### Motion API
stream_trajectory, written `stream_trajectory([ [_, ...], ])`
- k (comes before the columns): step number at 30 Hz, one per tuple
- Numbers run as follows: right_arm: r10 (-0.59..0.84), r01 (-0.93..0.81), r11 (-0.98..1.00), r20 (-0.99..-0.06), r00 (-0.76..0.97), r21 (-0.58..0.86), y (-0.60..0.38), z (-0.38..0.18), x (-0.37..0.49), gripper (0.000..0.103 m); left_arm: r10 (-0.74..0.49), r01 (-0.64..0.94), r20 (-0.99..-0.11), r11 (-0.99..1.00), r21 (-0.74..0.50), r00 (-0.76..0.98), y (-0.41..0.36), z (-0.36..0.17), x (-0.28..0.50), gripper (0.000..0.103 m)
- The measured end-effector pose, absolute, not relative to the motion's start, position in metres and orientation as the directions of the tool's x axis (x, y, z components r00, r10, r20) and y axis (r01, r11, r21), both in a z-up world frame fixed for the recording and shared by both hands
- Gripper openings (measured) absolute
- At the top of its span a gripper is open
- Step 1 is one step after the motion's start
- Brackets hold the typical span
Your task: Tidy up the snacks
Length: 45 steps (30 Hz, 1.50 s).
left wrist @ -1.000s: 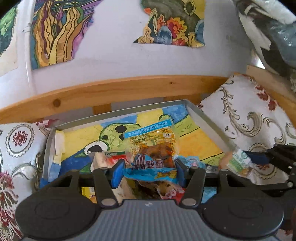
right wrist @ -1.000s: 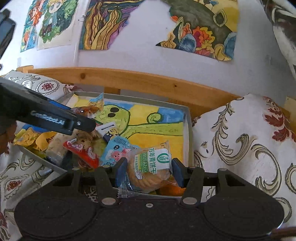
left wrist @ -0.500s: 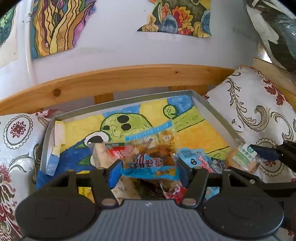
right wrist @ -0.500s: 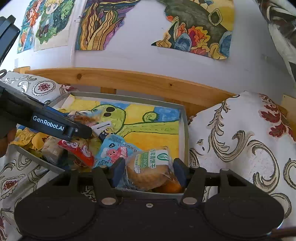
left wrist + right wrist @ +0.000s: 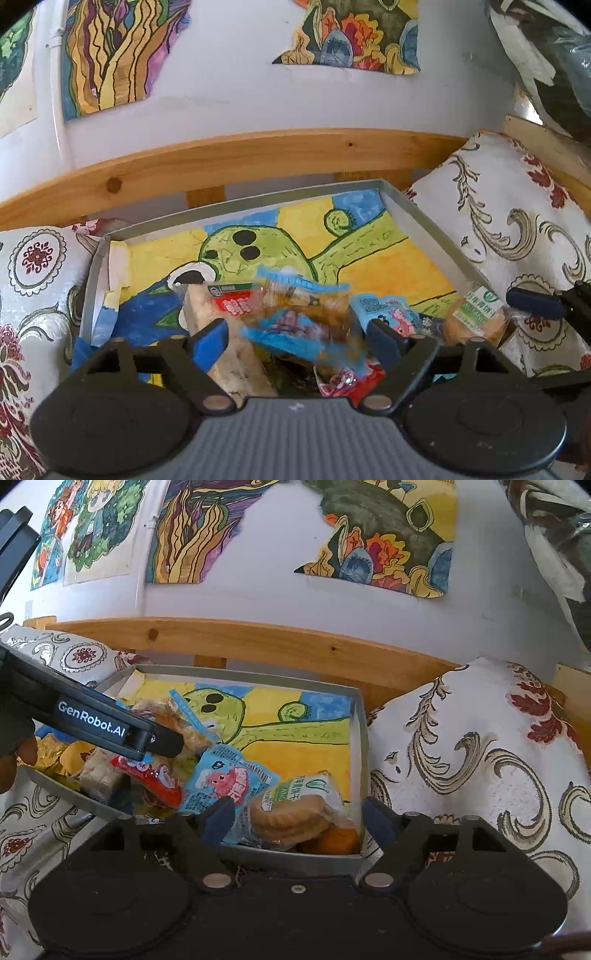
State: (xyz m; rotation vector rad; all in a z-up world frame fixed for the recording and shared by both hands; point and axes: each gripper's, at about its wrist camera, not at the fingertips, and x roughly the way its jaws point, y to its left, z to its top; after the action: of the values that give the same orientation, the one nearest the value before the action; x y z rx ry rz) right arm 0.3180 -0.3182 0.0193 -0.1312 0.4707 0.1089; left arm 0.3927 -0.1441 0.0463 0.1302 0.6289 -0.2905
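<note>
**Two grippers wide, packets in the tray**

One grey tray (image 5: 360, 738) on the patterned bedding, lined with one green-and-yellow drawing (image 5: 295, 734). Snacks bunched at the near end.

Left gripper (image 5: 297, 334) spread wide, nothing pinched. Between its fingers, one blurred packet with blue trim (image 5: 295, 325), seemingly loose above the pile; contact hard to judge through the blur. Behind it, one pale bar with a red label (image 5: 225, 314). Below, one red packet (image 5: 351, 384).

Right gripper (image 5: 297, 818) likewise wide, gripping nothing. Just ahead, one biscuit packet with a green-and-white label (image 5: 295, 812) lying in the tray's near right corner, two round biscuits showing through the wrap. One orange lump (image 5: 340, 840) tucked under it. Beside it to the left, one blue packet with a pink cartoon (image 5: 225, 779). Yellow wrappers (image 5: 55, 755) at far left, number unclear.
</note>
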Motion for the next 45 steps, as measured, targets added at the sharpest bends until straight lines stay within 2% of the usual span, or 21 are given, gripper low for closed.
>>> stream_trajectory([
  [9, 0.081, -0.137, 0.985, -0.423, 0.903, -0.104, -0.315, 0.025, 0.309, 0.094, -0.211, 0.281, -0.559, 0.959, 0.040, 0.802, -0.141, 0.054, 0.384, 0.099],
  [16, 0.085, -0.134, 0.986, -0.393, 0.916, -0.099, -0.312, 0.034, 0.302, 0.101, -0.181, 0.240, -0.541, 0.970, 0.039, 0.821, -0.132, 0.058, 0.379, 0.102],
  [26, 0.092, -0.129, 0.989, -0.384, 0.919, -0.074, -0.306, 0.043, 0.292, 0.102, -0.122, 0.183, -0.513, 0.981, 0.070, 0.850, -0.117, 0.057, 0.360, 0.102],
  [45, 0.112, -0.111, 0.994, -0.352, 0.929, 0.024, -0.300, 0.064, 0.261, 0.102, -0.023, 0.032, -0.463, 0.999, 0.013, 0.886, -0.077, 0.061, 0.312, 0.102],
])
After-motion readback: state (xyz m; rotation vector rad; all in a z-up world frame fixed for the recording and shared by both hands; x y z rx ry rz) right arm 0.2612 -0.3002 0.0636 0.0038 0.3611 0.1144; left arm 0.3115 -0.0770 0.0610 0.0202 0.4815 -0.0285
